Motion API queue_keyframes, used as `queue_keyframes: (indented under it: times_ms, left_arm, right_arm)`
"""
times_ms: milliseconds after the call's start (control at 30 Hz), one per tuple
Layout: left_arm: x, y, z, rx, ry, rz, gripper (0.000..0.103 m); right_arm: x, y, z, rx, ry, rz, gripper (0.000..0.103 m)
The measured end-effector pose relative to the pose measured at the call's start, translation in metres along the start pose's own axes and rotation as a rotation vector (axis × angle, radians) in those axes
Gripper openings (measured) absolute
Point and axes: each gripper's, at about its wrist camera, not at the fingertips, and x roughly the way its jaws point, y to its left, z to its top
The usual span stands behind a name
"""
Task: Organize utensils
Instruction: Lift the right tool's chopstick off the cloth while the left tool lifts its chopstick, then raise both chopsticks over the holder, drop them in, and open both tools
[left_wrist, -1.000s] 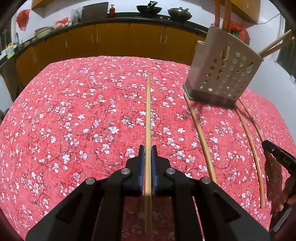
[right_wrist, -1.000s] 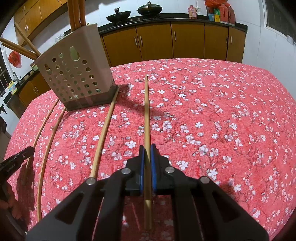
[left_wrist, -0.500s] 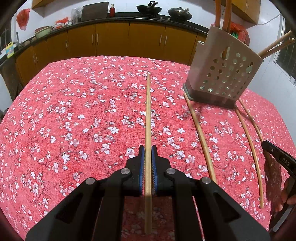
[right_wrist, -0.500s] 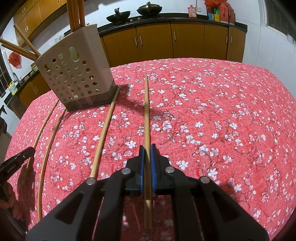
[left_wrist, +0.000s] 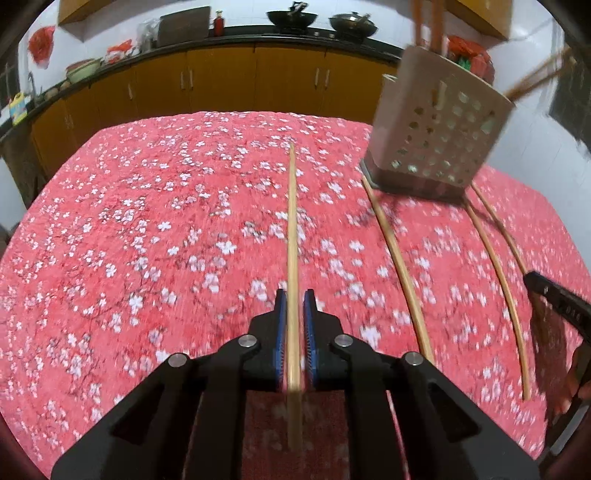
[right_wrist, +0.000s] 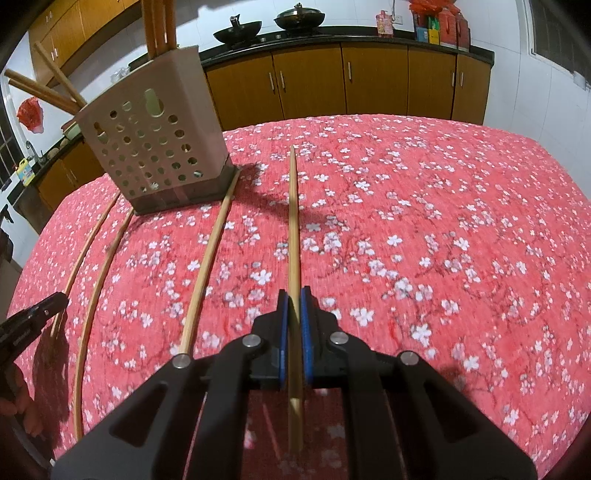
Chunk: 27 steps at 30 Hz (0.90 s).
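My left gripper (left_wrist: 294, 295) has a bamboo chopstick (left_wrist: 292, 229) between its blue pads. Its jaws are opening, and a thin gap shows on each side of the stick. My right gripper (right_wrist: 294, 293) is shut on the near end of another chopstick (right_wrist: 293, 221) that points away over the red flowered tablecloth (right_wrist: 424, 221). A beige perforated utensil holder (left_wrist: 439, 140) (right_wrist: 155, 147) stands at the far side of the table with several chopsticks sticking out of it. Two more chopsticks (right_wrist: 207, 258) (right_wrist: 98, 266) lie between the grippers.
Brown cabinets (right_wrist: 373, 85) under a dark counter with two woks (left_wrist: 291, 16) run behind the table. The other gripper's black finger (left_wrist: 543, 288) shows at the right edge of the left wrist view. A hand (right_wrist: 14, 402) shows at the left edge of the right wrist view.
The left gripper's pads have parted a little from the chopstick, and its view is now blurred. The right gripper and its chopstick have not moved.
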Motion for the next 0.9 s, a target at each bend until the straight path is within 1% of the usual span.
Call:
queue_keyframes:
  times_ms: [100, 233, 300, 400, 467, 633, 733, 900]
  left_arm:
    - [-0.005, -0.003, -0.005, 0.008, 0.0, 0.004, 0.012]
    - [-0.005, -0.003, -0.006, 0.011, 0.0, 0.009, 0.011]
    - [-0.004, -0.004, -0.004, 0.026, 0.003, 0.02, 0.008]
    - [-0.008, 0.001, -0.002, 0.018, 0.014, 0.005, 0.008]
    - [-0.016, 0.003, 0.002, 0.017, -0.009, 0.005, 0.008]
    - [-0.046, 0.005, 0.019, 0.013, -0.1, -0.004, 0.008]
    - [-0.063, 0.008, 0.03, -0.004, -0.148, -0.025, 0.008]
    - [-0.09, 0.01, 0.047, -0.042, -0.229, -0.066, 0.008]
  right_arm:
    - [-0.001, -0.002, -0.001, 0.012, 0.0, 0.014, 0.008]
    - [-0.001, -0.001, -0.002, 0.002, 0.0, 0.002, 0.008]
    - [-0.001, 0.0, -0.001, -0.011, 0.001, -0.006, 0.008]
    - [-0.01, -0.001, 0.0, 0.01, -0.013, 0.013, 0.008]
    - [-0.022, -0.003, 0.002, 0.017, -0.049, 0.016, 0.008]
    - [-0.054, -0.009, 0.016, 0.03, -0.141, 0.019, 0.008]
    - [-0.075, -0.012, 0.025, 0.04, -0.204, 0.018, 0.008]
    - [-0.099, -0.017, 0.038, 0.05, -0.283, 0.024, 0.008]
